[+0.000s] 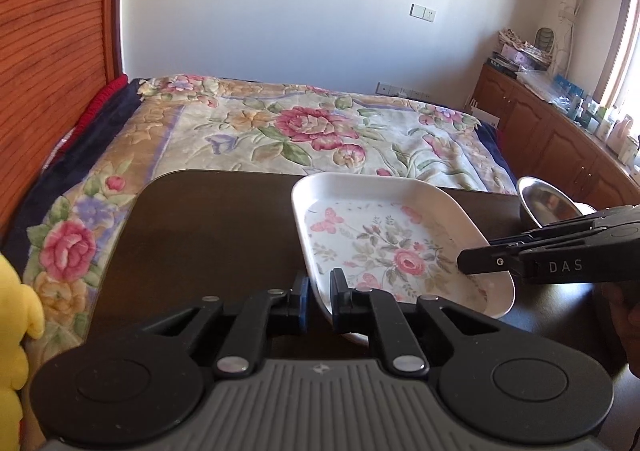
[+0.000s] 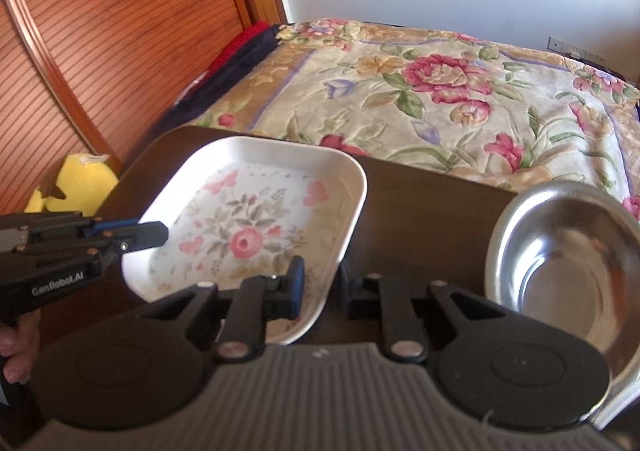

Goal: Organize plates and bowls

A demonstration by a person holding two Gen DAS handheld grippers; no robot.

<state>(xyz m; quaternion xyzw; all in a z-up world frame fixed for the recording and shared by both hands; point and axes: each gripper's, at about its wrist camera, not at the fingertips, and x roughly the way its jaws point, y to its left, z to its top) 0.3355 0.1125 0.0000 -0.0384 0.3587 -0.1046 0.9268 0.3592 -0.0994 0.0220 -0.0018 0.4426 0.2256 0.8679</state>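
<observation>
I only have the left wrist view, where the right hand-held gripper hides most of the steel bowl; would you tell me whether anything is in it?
Observer: The right wrist view shows the steel bowl whole, and it is empty.
Operator: Thank you. Does it touch the floral tray?
Observer: No. A strip of dark table shows between them, with the bowl to the right of the floral tray.
Operator: How does the right hand-held gripper sit on the tray?
Observer: The right hand-held gripper has one finger inside the tray's near corner and one outside, closed on the rim.
</observation>
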